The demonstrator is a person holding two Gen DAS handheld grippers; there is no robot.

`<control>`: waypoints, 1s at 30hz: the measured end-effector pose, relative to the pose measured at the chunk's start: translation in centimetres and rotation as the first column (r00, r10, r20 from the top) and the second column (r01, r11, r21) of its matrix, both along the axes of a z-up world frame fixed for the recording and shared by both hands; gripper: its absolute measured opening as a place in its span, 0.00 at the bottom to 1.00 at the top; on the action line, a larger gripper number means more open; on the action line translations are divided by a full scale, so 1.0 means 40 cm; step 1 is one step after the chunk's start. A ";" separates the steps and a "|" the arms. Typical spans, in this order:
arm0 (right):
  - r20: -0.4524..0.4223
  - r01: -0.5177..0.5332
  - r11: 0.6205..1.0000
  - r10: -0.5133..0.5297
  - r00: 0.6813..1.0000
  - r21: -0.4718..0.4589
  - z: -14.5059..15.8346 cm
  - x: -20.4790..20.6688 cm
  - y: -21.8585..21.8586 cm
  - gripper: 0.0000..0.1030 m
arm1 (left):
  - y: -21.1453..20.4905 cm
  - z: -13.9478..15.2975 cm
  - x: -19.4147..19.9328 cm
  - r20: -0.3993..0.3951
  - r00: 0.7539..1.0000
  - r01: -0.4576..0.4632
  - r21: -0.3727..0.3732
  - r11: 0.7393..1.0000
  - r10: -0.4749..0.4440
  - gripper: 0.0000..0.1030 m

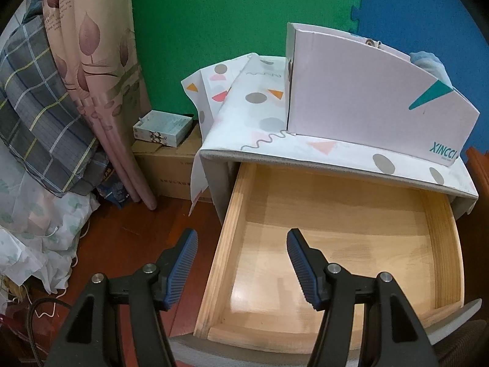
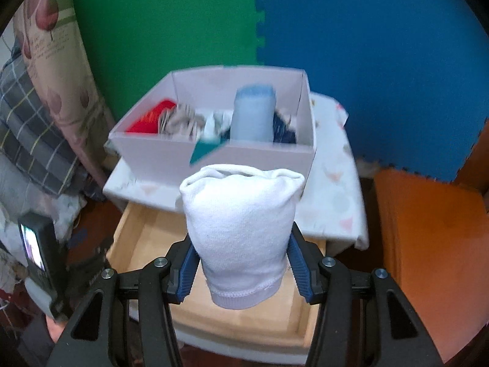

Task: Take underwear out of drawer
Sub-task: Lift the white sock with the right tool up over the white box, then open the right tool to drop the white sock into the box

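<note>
In the right wrist view, the right gripper (image 2: 243, 264) sits at the bottom centre of the frame, its blue pads (image 2: 187, 272) clamped on the sides of a rolled white piece of underwear (image 2: 241, 232), which stands upright between them. Below and behind the roll lies the open wooden drawer (image 2: 146, 238). Above it, in the middle of the frame, a white cardboard box (image 2: 214, 156) stands on the cloth-covered cabinet top (image 2: 333, 189); it holds a light blue roll (image 2: 252, 116), something red (image 2: 149, 119) and other blurred fabric. Green and blue foam mats (image 2: 366, 61) fill the top of the frame.

In the left wrist view, the left gripper (image 1: 241, 269) is at the bottom centre, its jaws standing apart with nothing between them, one finger over the dark floor (image 1: 131, 229) and the other over the drawer. The drawer's wooden bottom (image 1: 336, 250) is bare at centre right. Curtains (image 1: 91, 61) hang at the upper left.
</note>
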State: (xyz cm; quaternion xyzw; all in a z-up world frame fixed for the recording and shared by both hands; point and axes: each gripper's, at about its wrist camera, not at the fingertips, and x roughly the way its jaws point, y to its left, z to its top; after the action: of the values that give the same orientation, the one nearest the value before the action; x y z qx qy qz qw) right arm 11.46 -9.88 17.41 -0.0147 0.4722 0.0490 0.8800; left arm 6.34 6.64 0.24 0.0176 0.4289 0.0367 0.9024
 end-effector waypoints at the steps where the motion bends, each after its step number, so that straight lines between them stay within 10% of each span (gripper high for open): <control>1: 0.011 0.002 1.000 -0.002 1.000 -0.003 0.008 0.009 -0.001 0.49 | -0.001 0.001 0.001 0.003 1.000 0.000 0.000 1.000 0.000 0.61; 15: 0.030 -0.003 1.000 0.003 1.000 -0.009 0.066 0.224 0.049 0.49 | 0.022 0.011 -0.014 0.035 0.999 -0.032 -0.022 0.999 0.032 0.61; 30: -0.066 -0.041 0.998 0.039 0.997 -0.037 -0.051 0.401 0.155 0.49 | 0.030 0.004 -0.013 0.025 0.999 -0.048 -0.020 0.999 0.049 0.61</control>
State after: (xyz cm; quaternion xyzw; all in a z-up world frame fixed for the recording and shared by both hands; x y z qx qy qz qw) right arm 27.50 -3.69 15.35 -0.0396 0.5011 0.0579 0.8625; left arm 5.81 7.84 0.42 -0.0020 0.4182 0.0547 0.9067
